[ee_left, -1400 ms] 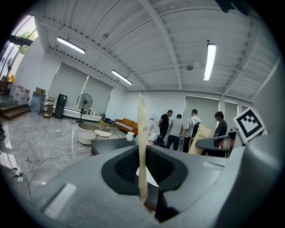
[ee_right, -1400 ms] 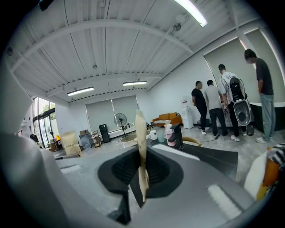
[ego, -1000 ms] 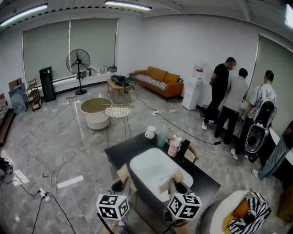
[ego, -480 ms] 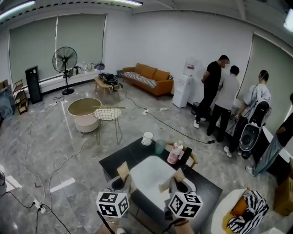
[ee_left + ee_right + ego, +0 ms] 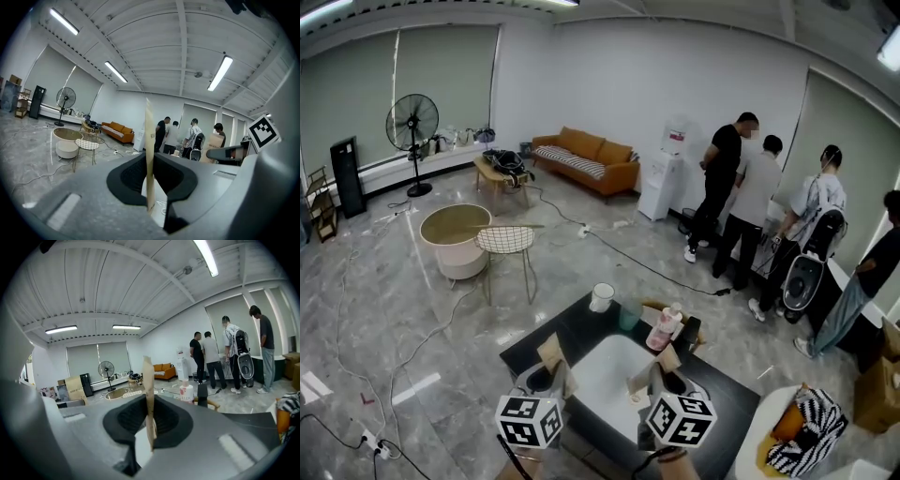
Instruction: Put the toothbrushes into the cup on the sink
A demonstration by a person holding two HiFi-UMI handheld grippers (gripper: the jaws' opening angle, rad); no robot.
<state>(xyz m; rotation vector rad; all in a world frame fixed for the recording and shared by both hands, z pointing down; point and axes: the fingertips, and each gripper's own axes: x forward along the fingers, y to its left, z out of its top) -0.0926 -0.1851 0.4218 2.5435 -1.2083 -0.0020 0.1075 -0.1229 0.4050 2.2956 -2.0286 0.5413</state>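
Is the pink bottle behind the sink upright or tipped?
Upright: the pink bottle stands cap-up on the dark counter behind the sink.

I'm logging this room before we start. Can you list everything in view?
sink: one, white, in the black counter
cups: two, white and green, behind the sink
bottle: one, pink, right of the cups
fan: one, black, far left
sofa: one, orange, back wall
water dispenser: one, white, beside sofa
round table: one, beige, open floor
wire chair: one, pale, beside table
people: four, standing at right
toothbrushes: none seen
left gripper: one, grey, jaws together, before the sink
right gripper: one, grey, jaws together, before the sink
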